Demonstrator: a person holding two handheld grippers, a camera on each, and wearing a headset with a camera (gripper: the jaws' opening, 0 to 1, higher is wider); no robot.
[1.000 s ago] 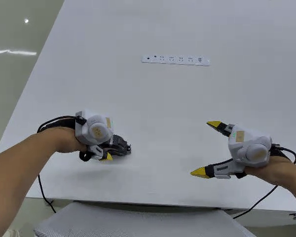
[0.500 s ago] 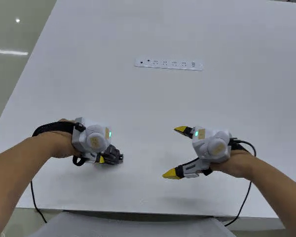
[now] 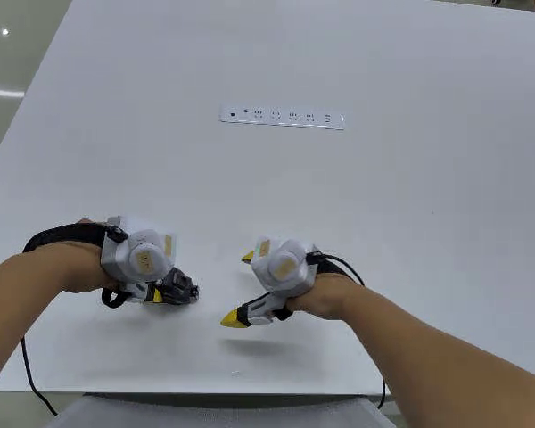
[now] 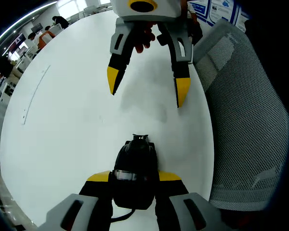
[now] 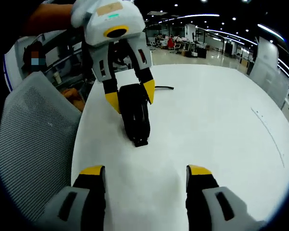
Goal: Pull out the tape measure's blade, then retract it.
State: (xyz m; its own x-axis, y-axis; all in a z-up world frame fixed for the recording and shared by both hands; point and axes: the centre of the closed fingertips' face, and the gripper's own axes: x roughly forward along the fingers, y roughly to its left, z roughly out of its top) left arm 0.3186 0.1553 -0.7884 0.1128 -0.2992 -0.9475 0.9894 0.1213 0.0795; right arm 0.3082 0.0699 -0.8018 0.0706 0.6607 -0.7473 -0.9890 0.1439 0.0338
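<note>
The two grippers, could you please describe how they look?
Both the left gripper and right gripper have rounded pale grey bodies with tan stickers and black jaws tipped yellow. A black cable trails from each. The forearms are bare.

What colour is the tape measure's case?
The tape measure is black all over; the left gripper view shows it best.

Wide bare tabletop [image 3: 410,205] ahead and to right. Power strip [image 3: 282,117] only obstacle there, far back, well apart from hands. Open strip of table between tape measure [image 4: 135,168], clamped in left gripper [image 4: 135,176], and spread jaws of right gripper [image 5: 145,170] facing it. Mesh chair [image 4: 241,120] crowds near table edge
</note>
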